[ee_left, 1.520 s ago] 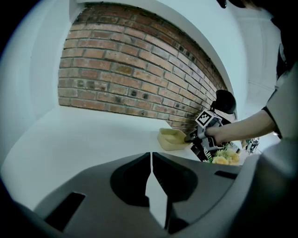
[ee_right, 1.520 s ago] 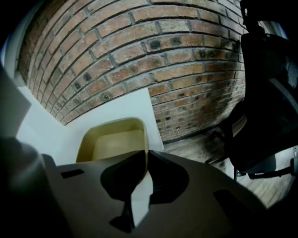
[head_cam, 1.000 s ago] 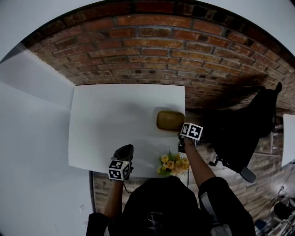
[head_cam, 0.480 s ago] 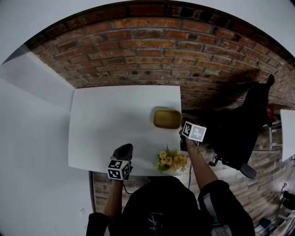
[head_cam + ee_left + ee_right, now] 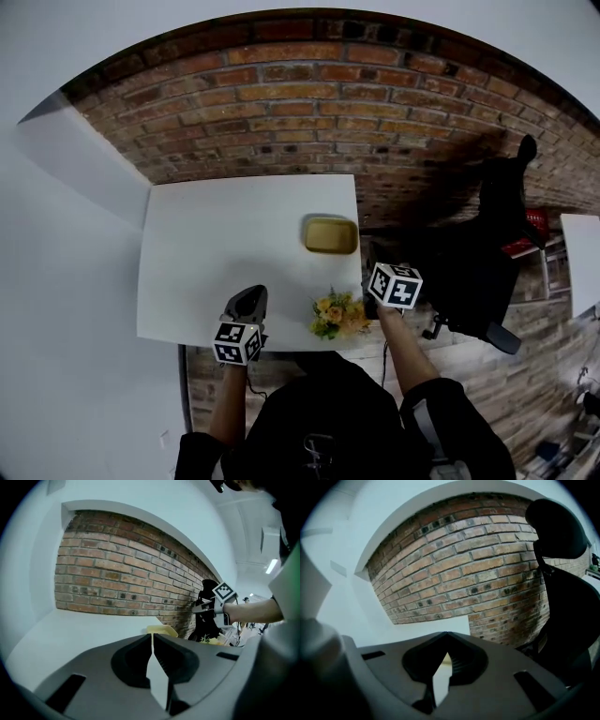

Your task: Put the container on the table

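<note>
The yellow container (image 5: 330, 235) stands on the white table (image 5: 216, 253) near its right edge, with nothing touching it. My right gripper (image 5: 377, 266) is just off the table's right edge, nearer me than the container and apart from it. Its jaws meet at the tips (image 5: 447, 633) and hold nothing. My left gripper (image 5: 252, 294) is over the table's near edge, its jaws shut and empty (image 5: 152, 634). In the left gripper view the container (image 5: 161, 630) sits ahead, with the right gripper (image 5: 211, 605) beyond it to the right.
A bunch of yellow flowers (image 5: 337, 317) lies at the table's near right corner, between the grippers. A black office chair (image 5: 487, 253) stands right of the table, large in the right gripper view (image 5: 572, 597). A brick wall (image 5: 309, 103) backs the table.
My right gripper has drawn back from the container toward me and off the table's edge. The container stays on the table. The left gripper has barely moved.
</note>
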Tool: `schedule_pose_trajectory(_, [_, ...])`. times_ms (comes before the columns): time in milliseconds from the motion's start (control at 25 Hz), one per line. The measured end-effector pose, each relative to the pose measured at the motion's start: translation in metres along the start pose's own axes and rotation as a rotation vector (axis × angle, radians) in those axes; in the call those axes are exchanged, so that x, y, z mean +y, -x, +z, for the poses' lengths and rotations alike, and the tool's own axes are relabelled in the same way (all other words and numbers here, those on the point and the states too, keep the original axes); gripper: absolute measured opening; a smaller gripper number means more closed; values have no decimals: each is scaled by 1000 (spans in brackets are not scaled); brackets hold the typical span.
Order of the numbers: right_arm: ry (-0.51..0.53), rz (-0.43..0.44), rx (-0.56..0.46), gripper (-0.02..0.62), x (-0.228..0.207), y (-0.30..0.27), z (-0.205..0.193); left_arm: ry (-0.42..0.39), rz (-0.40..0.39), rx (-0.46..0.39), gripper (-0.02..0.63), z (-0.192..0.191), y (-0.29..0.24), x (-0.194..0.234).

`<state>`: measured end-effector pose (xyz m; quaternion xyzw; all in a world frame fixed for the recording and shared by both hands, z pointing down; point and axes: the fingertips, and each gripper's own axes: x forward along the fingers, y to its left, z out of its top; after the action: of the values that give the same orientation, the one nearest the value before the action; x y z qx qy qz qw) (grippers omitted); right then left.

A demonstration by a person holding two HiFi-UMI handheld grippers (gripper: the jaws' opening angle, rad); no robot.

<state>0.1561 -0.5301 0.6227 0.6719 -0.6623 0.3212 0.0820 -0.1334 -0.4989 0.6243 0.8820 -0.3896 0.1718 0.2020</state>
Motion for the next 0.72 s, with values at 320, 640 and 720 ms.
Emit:
schedule_pose_trajectory(320, [151, 31, -196, 23, 29, 80, 12, -59, -8, -135, 25, 26, 32, -38])
schedule_pose_trajectory(640, [184, 51, -248, 23, 37, 134, -10, -87, -4, -184, 25, 15, 68, -71])
schedule_pose_trajectory(720, [193, 56, -259, 23, 40, 146, -16, -91, 0, -187, 25, 9, 77, -77])
